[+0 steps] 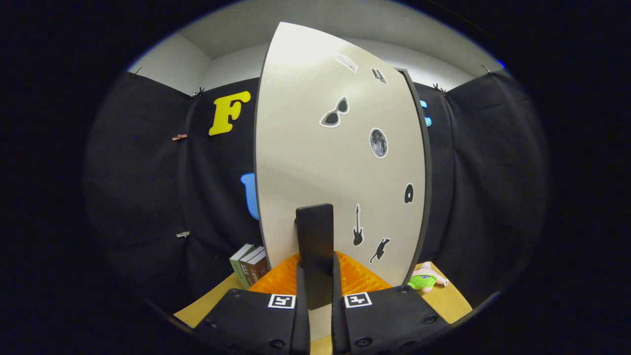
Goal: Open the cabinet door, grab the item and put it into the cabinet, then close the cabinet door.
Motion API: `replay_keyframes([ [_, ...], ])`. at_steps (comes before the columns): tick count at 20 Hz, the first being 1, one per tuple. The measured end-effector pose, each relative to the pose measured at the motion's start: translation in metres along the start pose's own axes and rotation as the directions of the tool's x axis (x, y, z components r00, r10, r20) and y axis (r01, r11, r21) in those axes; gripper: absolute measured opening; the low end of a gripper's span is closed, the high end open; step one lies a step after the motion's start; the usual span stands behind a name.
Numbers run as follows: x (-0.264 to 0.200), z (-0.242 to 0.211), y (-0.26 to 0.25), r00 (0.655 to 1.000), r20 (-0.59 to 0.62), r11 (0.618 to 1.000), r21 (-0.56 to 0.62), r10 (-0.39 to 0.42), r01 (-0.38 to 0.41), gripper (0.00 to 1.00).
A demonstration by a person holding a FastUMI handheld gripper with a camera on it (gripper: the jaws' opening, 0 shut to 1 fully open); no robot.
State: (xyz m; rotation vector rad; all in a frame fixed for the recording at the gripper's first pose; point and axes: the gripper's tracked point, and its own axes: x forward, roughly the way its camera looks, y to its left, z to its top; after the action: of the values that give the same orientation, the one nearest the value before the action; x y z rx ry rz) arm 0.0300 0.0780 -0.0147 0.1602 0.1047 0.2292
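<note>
books [250,266]: three or so, upright, spines toward me, left of my fingers on the table; the spine lettering is too small to read.
table [451,301]: flat, tan, wood-look surface, bare at the right corner.
my gripper [315,291]: both fingers pressed on the dark handle, closed around it. each finger base carries a square black-and-white marker tag; no words on them.
handle [314,246]: flat, rectangular, matte dark bar, upright, standing off the door face between my fingers.
cabinet door [305,148]: tall, smooth, pale beige panel with a dark edge band, directly ahead of me. stickers on its right half: sunglasses, a round moon, a small dark oval shape, a guitar, a cat silhouette, and two near the top i cannot make out. no legible writing.
plush toy [425,280]: soft, pink and green, lying on the table just right of the door's lower edge, beyond my right finger.
</note>
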Motion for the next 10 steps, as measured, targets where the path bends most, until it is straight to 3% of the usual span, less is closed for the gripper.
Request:
replay_keyframes([
  [9, -0.063, 0.005, -0.083, 0.988, 0.017, 0.988, -0.002, -0.153, 0.153, 0.2],
  [10, -0.07, 0.007, -0.094, 0.986, 0.018, 0.986, 0.002, -0.168, 0.168, 0.15],
])
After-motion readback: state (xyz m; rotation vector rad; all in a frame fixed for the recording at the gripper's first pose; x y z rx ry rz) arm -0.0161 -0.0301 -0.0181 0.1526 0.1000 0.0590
